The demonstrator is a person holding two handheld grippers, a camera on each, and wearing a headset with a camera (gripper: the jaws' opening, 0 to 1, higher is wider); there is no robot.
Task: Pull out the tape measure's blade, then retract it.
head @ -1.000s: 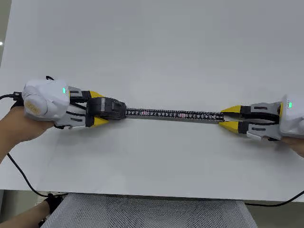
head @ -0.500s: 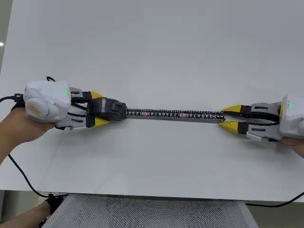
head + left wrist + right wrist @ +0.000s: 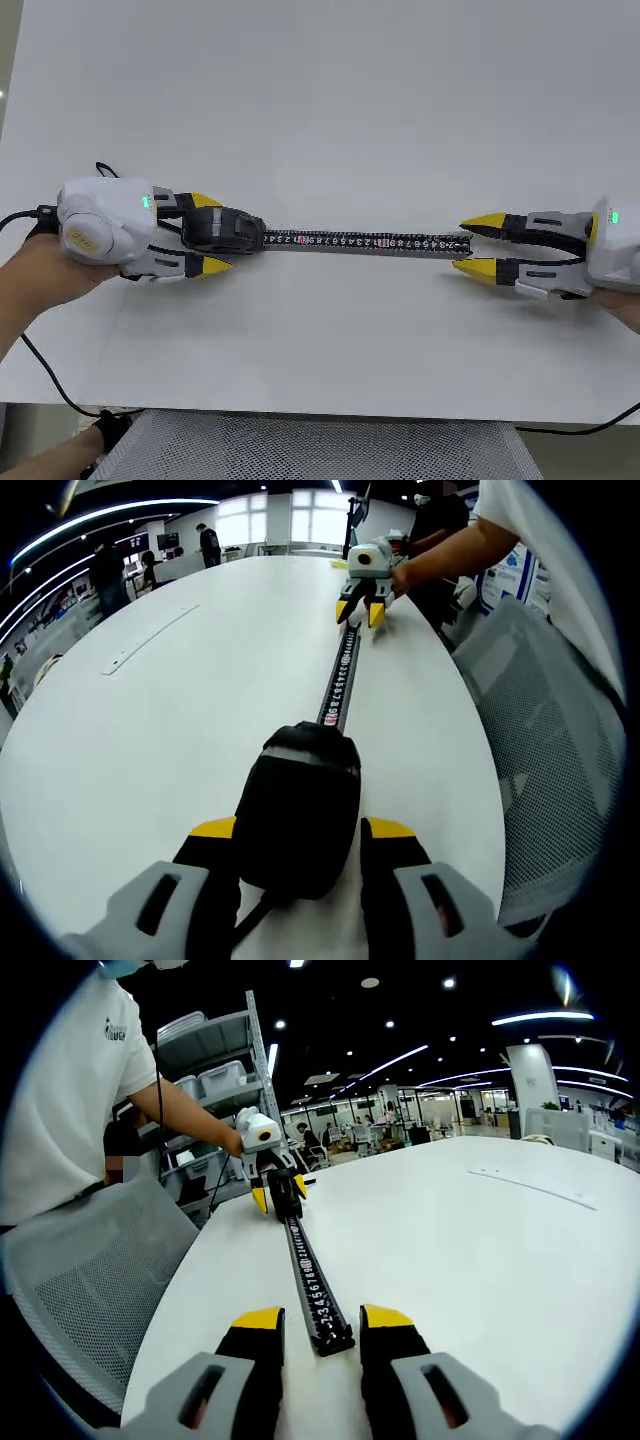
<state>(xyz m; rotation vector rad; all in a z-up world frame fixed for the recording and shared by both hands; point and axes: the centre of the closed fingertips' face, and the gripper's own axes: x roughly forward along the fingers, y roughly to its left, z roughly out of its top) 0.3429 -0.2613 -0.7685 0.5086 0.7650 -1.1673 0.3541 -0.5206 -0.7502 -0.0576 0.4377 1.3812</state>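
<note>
A black tape measure case (image 3: pixel 224 229) lies on the white table (image 3: pixel 330 100) with its dark numbered blade (image 3: pixel 365 241) drawn out to the right. My left gripper (image 3: pixel 210 233) is open, its yellow-tipped jaws on either side of the case (image 3: pixel 298 820) with a small gap. My right gripper (image 3: pixel 478 244) is open too, and the blade's end hook (image 3: pixel 334 1341) lies flat on the table between its jaws, free of both. In the left gripper view the blade (image 3: pixel 342 675) runs away to the right gripper (image 3: pixel 360 611).
A grey mesh chair back (image 3: pixel 320 448) stands against the table's near edge. Black cables (image 3: pixel 45 375) hang off the table at both front corners. A long flat strip (image 3: pixel 530 1182) lies further out on the table, off to one side.
Both grippers have opened: the right one let go of the blade's end, and the left one's jaws spread off the case. The blade stays drawn out.
</note>
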